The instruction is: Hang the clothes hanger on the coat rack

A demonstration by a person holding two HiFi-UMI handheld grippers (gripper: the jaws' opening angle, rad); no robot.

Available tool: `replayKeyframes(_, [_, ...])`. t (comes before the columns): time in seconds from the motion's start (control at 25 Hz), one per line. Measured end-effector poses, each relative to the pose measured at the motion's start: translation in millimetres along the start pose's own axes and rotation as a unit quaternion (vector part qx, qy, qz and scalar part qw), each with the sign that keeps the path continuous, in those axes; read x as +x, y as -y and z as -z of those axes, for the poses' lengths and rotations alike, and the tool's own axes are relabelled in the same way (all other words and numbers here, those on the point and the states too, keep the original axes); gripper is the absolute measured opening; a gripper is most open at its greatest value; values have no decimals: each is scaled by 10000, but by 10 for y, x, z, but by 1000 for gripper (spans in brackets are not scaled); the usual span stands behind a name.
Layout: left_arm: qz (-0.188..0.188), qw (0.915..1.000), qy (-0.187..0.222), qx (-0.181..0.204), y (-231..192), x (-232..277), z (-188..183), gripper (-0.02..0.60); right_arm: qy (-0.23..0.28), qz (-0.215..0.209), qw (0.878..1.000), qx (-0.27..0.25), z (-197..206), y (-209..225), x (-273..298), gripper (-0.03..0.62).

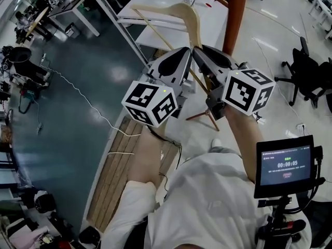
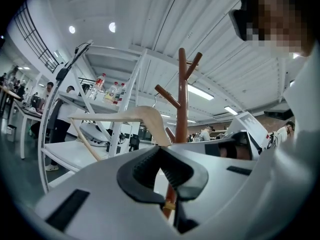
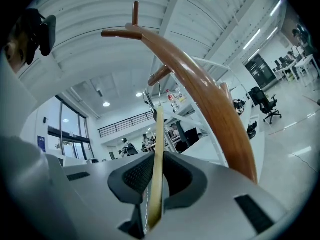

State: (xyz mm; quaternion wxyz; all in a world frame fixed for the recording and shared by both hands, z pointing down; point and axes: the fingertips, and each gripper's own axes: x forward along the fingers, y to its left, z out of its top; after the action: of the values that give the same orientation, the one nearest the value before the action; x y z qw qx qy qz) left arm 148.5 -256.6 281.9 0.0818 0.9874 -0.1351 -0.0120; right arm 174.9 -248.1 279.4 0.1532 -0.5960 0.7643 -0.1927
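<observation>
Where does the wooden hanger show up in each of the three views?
Head view: the wooden hanger is at top centre, pale against the white table.
Left gripper view: it is centre left, one arm sloping down into the jaws.
Right gripper view: it is edge-on, a thin pale strip between the jaws.
Shared landmark: the brown coat rack, right of the hanger in every view.

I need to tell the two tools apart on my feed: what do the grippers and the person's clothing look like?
The left gripper and the right gripper look alike: glossy white shells tapering to a point, lined inside with black ribbed pads. Each carries a white cube printed with black square markers. The person wears a white top.
</observation>
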Motion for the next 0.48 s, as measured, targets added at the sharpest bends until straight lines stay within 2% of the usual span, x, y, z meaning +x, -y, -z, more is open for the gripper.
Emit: replayKeyframes(0.48, [338, 9991, -269, -25, 263, 278, 324, 5, -17, 385, 9992, -143, 120, 397, -334, 64])
